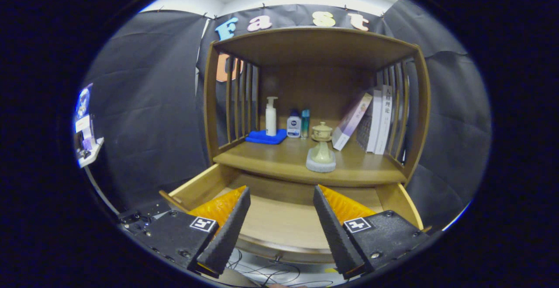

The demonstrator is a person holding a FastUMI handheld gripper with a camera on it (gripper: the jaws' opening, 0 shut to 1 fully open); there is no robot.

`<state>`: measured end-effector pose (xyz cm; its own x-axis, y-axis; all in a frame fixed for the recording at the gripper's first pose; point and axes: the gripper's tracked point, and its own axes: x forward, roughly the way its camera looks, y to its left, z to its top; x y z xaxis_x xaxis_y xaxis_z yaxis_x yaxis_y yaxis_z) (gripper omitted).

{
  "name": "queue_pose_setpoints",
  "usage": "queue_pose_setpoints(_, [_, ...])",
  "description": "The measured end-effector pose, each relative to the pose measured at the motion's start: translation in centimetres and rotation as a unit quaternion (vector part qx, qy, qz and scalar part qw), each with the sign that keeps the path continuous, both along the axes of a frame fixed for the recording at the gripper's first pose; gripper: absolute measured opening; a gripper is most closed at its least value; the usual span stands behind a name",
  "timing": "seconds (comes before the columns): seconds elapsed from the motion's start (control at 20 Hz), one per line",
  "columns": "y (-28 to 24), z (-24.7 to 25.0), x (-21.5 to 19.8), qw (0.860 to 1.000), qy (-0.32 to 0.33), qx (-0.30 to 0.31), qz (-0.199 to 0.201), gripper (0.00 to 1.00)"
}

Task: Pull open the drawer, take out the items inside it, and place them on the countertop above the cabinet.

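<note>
I am in a recording booth dressed up as a home corner. Black cloth [144, 104] hangs as the walls all round, pinned up under a white ceiling. Against it stands a wooden cabinet [314, 43] with slatted sides, its countertop [279, 159] set with household things: a pump bottle [271, 115], a lotion bottle [294, 125], a folded blue cloth [265, 137], leaning books [371, 120]. Cables [262, 272] trail on the floor below.
</note>
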<state>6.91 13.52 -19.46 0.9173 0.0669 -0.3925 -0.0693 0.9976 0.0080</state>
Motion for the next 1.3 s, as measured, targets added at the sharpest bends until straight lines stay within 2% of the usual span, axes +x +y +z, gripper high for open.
queue_pose_setpoints(0.2, [-0.7,-2.9,-3.1,1.0,-0.005,-0.012,-0.026,0.92])
queue_pose_setpoints(0.5, [-0.3,-6.4,-6.3,0.999,0.027,0.021,-0.033,0.92])
queue_pose_setpoints(0.65, [-0.3,-8.8,-7.4,0.998,0.048,0.01,-0.037,0.92])
queue_pose_setpoints(0.8, [0.0,-11.1,-7.7,0.996,0.074,0.0,-0.042,0.92])
queue_pose_setpoints(1.15, [1.6,-14.3,-6.7,0.99,0.125,0.025,-0.065,0.92])
queue_pose_setpoints(1.3, [1.3,-14.0,-6.1,0.989,0.122,0.027,-0.082,0.92])
